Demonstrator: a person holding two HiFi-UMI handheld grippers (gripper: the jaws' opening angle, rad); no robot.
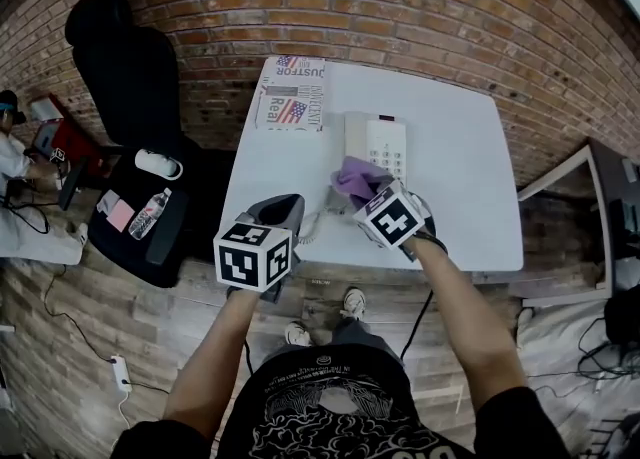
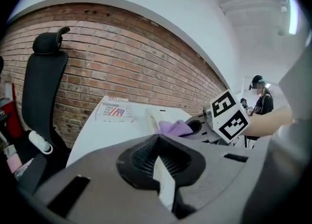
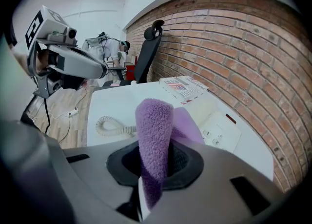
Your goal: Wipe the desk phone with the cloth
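The left gripper (image 1: 278,215) hangs over the near edge of the table (image 1: 460,177), at about 7 o'clock from the desk phone (image 1: 380,147). Its jaws are pressed together on nothing, so nothing steadies the set. The coiled cord (image 1: 311,229) lies between them, and a sweep could snag it. The right gripper (image 3: 152,179), at the phone's 6 o'clock, pinches the purple cloth (image 3: 153,125) by one fold. A hard drag over the keys might pull it free, or shove the light phone toward 12.

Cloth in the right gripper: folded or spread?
Folded. The cloth is doubled into a bunched roll, pinched in the right gripper and sticking up from it next to the phone, not laid flat.
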